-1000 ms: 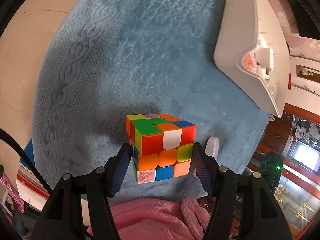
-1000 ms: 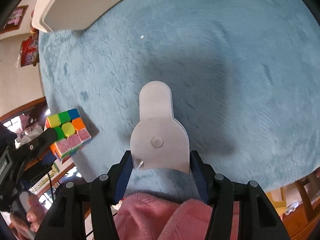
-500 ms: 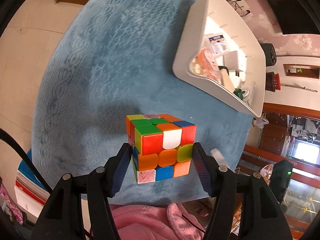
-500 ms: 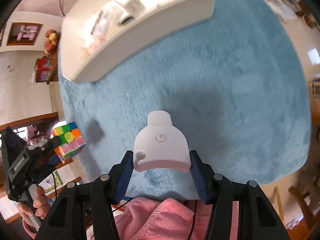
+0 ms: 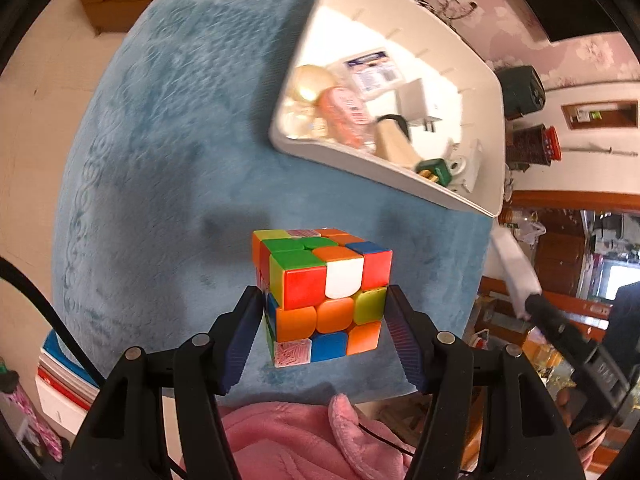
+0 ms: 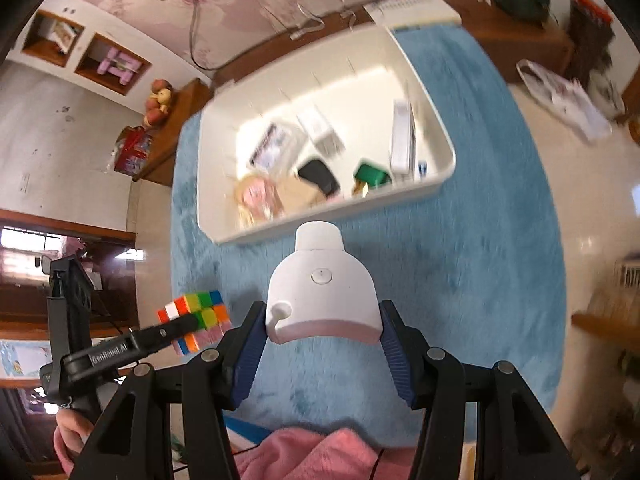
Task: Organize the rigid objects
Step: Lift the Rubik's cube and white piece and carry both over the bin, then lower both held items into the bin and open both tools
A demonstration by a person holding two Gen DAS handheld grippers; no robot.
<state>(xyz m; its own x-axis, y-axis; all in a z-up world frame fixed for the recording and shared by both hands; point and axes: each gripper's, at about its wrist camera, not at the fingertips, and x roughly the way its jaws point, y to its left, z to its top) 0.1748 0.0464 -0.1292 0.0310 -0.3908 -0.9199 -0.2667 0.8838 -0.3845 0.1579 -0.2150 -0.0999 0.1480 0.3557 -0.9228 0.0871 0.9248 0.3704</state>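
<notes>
In the left wrist view, a scrambled puzzle cube [image 5: 324, 298] is seen clamped between the blue ribbed pads of the left gripper [image 5: 325, 332] at lower centre, lifted clear of the blue plush cloth [image 5: 168, 168] that fills the left and middle of the frame. A white plastic bin [image 5: 472, 92] is shown at upper right, resting on the cloth, with a peach-coloured tube, a labelled packet, a white box and a green item lying in it. A pink fleece sleeve [image 5: 304, 440] is visible at the bottom edge. In the right wrist view, the cube is seen again at lower left, gripped by the other tool, with a hand [image 6: 70, 432] on its handle in the bottom left corner. At lower centre a white plastic device [image 6: 322, 292] with a narrow neck and a round button is held fast between the pads of the right gripper [image 6: 323, 344], above the cloth. The bin lies just beyond it, in the upper middle, its contents blurred.
</notes>
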